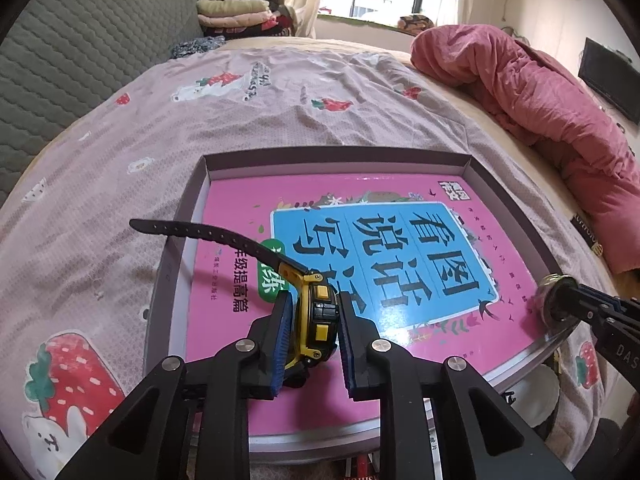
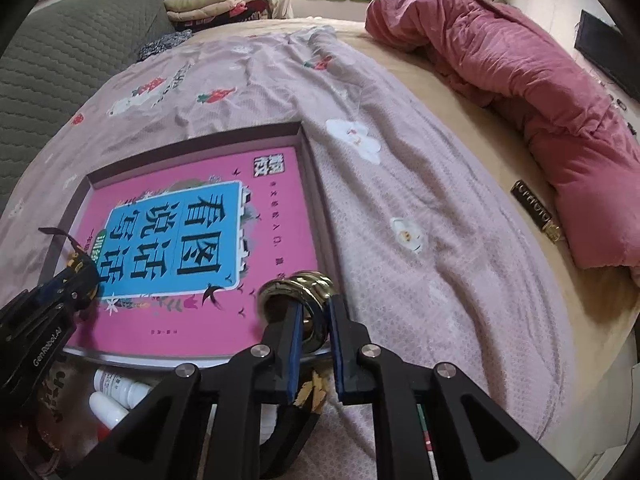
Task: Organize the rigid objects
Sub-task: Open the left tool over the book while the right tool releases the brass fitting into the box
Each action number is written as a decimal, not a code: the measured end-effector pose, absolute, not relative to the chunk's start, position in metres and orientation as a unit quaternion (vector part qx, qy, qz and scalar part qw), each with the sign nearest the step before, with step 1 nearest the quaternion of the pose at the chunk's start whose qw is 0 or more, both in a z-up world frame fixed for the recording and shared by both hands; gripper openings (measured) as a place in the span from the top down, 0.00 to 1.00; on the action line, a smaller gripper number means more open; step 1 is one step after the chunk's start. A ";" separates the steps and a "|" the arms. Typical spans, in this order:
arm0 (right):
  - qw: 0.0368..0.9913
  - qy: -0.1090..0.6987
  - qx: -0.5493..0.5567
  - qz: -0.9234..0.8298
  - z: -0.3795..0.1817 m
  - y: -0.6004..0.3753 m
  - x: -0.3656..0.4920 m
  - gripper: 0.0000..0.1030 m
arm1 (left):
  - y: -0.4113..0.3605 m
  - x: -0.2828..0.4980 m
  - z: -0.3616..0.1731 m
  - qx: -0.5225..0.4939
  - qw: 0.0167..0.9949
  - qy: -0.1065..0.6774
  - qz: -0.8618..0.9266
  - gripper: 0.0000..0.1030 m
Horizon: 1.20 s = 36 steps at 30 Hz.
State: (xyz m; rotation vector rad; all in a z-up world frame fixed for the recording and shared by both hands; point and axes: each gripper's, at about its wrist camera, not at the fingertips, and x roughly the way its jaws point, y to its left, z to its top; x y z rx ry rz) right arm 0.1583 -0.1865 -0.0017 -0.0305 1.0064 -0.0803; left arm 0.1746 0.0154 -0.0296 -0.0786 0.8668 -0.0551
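- Bed sheet (image 2: 400, 184): soft ground under your shallow box (image 1: 188, 216); press on a rim and it may tip.
- Pink book (image 1: 248, 248): a slick cover filling the box; what you release can slide.
- Bottles (image 2: 120, 390) crowd the near rim.
- Left gripper (image 1: 312, 320): jaws narrow around the yellow watch (image 1: 318, 316) on the book; right pad appears slightly clear. Its strap (image 1: 192, 229) overhangs the wall and may snag.
- Right gripper (image 2: 314, 320): jaws narrow about the brass ring (image 2: 308, 284) at the box's corner; whether the pads grip it, you cannot tell; it may roll out.
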 end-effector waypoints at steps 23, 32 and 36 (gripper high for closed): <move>0.888 0.457 -0.013 -0.037 0.008 -0.188 0.156 0.78 | 0.019 0.171 -0.018 -0.045 0.914 0.401 -0.029 0.67; 0.892 0.449 -0.013 -0.036 0.012 -0.188 0.151 0.78 | 0.020 0.167 -0.009 -0.049 0.919 0.390 -0.035 0.60; 0.894 0.446 -0.014 -0.033 0.014 -0.187 0.149 0.77 | 0.020 0.164 -0.005 -0.048 0.922 0.383 -0.036 0.57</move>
